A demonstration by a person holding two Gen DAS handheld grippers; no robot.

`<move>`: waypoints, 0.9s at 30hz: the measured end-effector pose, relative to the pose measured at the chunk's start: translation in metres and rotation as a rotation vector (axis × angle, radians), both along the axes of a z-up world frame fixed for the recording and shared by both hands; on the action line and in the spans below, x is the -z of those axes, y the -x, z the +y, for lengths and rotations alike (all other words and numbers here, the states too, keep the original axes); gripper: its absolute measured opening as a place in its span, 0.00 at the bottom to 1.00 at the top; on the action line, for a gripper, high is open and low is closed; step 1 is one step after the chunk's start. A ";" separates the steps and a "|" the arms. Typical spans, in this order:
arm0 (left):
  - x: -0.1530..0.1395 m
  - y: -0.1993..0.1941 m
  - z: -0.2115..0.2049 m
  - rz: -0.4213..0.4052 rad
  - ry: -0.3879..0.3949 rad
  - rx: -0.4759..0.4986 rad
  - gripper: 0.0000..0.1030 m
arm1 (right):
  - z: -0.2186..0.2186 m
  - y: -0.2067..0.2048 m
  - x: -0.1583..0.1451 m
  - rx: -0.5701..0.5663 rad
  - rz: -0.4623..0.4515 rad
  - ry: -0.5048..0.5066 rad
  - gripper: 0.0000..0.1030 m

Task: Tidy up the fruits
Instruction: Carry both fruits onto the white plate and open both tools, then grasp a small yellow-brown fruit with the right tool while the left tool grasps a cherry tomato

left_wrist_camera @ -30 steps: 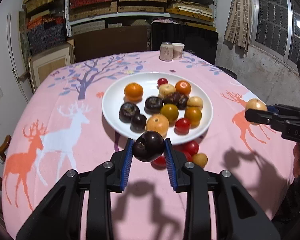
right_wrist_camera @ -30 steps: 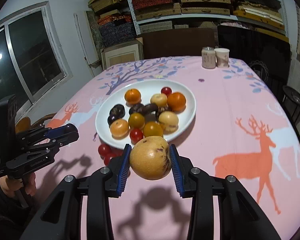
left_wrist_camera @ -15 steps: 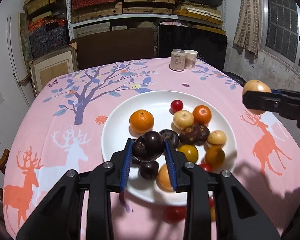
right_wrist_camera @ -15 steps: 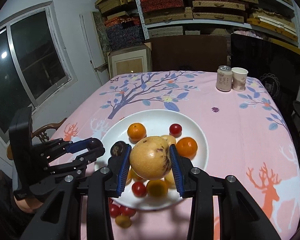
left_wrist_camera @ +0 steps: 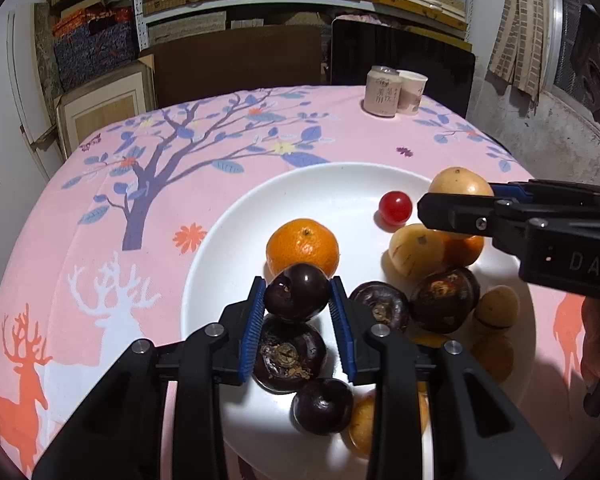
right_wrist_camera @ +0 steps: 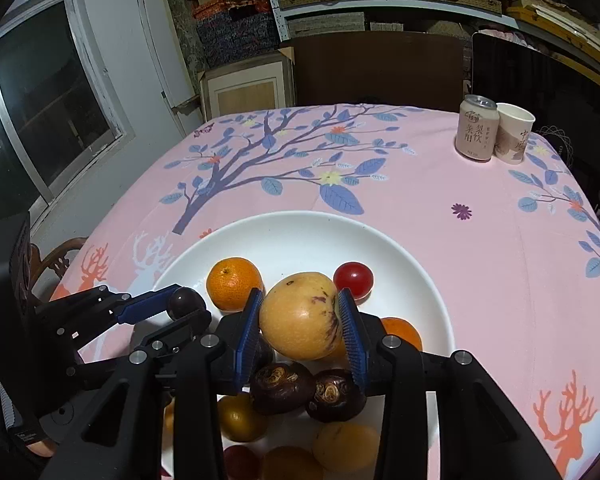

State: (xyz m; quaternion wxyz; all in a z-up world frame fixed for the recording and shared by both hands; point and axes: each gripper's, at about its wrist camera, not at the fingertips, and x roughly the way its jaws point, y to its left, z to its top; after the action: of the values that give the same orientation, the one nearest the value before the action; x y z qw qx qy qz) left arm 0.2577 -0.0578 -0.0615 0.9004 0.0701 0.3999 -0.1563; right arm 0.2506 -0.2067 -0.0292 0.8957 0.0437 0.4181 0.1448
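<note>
White plate (left_wrist_camera: 332, 184): one cherry tomato (left_wrist_camera: 395, 208), perhaps two oranges (left_wrist_camera: 302, 251).

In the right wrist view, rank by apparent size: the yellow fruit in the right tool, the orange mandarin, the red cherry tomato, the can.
1. yellow fruit, though it is nearest the camera, held in the right tool
2. mandarin and can look alike; the can is far off, so unranked
3. cherry tomato

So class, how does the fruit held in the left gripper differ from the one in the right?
The glossy dark purple plum is small; the speckled yellow pear is bigger, filling its fingers' gap. Both are held over the white plate.
</note>
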 end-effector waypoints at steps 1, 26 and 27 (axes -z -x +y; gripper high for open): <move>0.001 0.000 0.001 -0.002 0.001 -0.008 0.46 | 0.001 -0.001 0.002 -0.003 -0.001 0.001 0.44; 0.010 0.152 0.047 -0.004 -0.044 0.023 0.90 | 0.027 0.187 0.038 -0.112 -0.006 0.061 0.54; 0.013 0.151 0.048 0.013 -0.038 0.017 0.90 | 0.031 0.186 0.043 -0.121 -0.005 0.074 0.45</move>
State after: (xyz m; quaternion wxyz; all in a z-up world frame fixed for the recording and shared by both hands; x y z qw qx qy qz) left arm 0.1072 -0.0094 -0.0748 0.8950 0.0896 0.4080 -0.1567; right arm 0.0643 -0.1757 -0.0719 0.8874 -0.0150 0.4228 0.1833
